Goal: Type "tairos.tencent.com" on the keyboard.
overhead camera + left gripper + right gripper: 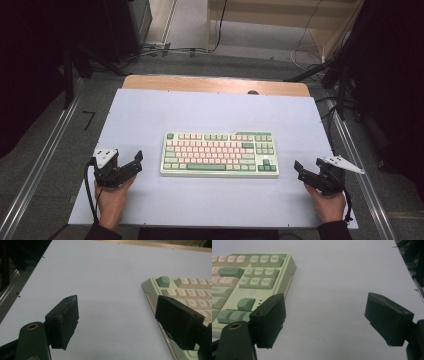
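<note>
At the left edge of the white rectangular table mat (210, 107), your left hand (111, 197) holds the black two-jaw left gripper (134, 164) low over the mat, a grey three-cornered plate on top and its cable trailing down beside your wrist. Its jaws stand wide apart with nothing between them; in the left gripper view (116, 322) you see bare mat in the gap, while the jaw on that view's right overlaps the near left end of the keyboard.

The pale green rectangular keyboard with cream, pink and darker green keycaps (220, 154) lies flat in the middle of the mat, its long side running across the table, between your two grippers and apart from both. In the left gripper view its green corner key and first rows show (182, 291); in the right gripper view its right end with the arrow keys shows (249, 280).

At the right, your right hand (330, 202) holds the black two-jaw right gripper (301, 169) near the mat's right edge, pointing toward the keyboard. Its jaws are also spread wide and hold nothing; the right gripper view (324, 322) shows bare mat between them.
</note>
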Demonstrator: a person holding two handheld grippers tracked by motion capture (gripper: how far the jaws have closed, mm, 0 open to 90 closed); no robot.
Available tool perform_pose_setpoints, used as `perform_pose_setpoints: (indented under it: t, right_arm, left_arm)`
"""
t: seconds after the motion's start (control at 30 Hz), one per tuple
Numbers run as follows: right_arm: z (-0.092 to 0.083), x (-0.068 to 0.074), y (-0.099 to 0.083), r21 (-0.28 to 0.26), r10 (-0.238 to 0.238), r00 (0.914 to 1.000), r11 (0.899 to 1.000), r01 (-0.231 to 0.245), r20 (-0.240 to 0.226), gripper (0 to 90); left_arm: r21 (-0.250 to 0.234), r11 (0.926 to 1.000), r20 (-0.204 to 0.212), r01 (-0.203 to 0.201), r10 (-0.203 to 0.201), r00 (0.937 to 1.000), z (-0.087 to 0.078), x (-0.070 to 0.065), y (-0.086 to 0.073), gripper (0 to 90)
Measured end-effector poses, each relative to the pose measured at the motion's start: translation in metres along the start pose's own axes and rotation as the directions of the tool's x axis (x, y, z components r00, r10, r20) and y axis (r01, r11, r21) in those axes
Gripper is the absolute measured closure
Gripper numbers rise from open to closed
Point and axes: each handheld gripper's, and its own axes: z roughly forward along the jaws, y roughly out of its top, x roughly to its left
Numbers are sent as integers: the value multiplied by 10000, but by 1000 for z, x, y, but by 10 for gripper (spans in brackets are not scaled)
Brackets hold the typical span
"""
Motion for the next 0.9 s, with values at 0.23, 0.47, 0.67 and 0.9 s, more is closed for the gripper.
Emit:
perform_pose_setpoints:
  t: [0.23, 0.47, 0.67, 0.9]
  right_arm:
    - [3, 10, 2, 32, -121, 9994, 9999, 122, -321, 150]
    - [6, 17, 5, 0, -248, 9986, 9997, 249, -473, 150]
    - [12, 30, 9, 58, -510, 9955, 9987, 516, -793, 148]
    - [21, 51, 16, -71, -859, 9877, 9963, 857, -1306, 140]
  left_arm:
    - [30, 9999, 172, -119, 119, 9998, 3, -10, 2, 192]
    - [67, 9998, 458, -210, 207, 9987, 7, -21, 4, 192]
    - [58, 9995, 646, -313, 309, 9974, 10, -29, 5, 191]
    - [56, 9988, 730, -481, 475, 9962, 15, -38, 8, 192]
